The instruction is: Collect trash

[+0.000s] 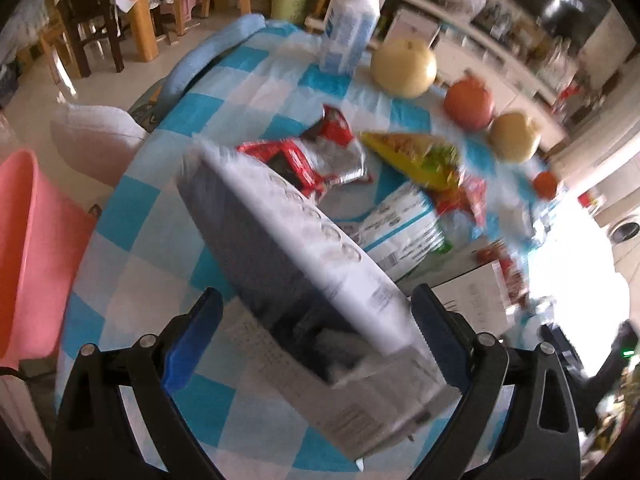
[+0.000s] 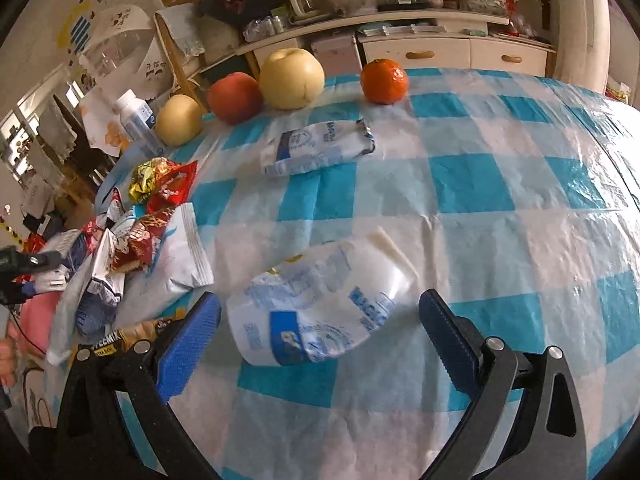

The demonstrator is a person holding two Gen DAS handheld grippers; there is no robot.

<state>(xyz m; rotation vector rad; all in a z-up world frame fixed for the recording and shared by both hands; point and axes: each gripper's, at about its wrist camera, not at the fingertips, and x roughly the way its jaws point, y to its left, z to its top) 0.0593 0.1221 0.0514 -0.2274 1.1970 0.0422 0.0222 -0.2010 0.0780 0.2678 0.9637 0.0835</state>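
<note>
In the left wrist view a grey and white carton box (image 1: 280, 248) lies tilted and blurred between the jaws of my left gripper (image 1: 316, 294). The jaws stand wide; the box touches the right pad (image 1: 430, 332), and a gap shows at the left pad. Beyond it on the checked tablecloth (image 1: 160, 220) lie a red wrapper (image 1: 316, 160), a yellow wrapper (image 1: 416, 156) and a white-blue bag (image 1: 400, 228). My right gripper (image 2: 320, 300) is open, with a crumpled white-blue pouch (image 2: 320, 312) lying on the cloth between its fingers. Another white-blue wrapper (image 2: 320, 146) lies farther back.
A pink bin (image 1: 24, 260) stands on the floor left of the table. Two pears (image 2: 291, 78), an apple (image 2: 235, 97), an orange (image 2: 384, 80) and a white bottle (image 2: 136, 118) line the far edge. A heap of wrappers (image 2: 160, 200) covers the left side.
</note>
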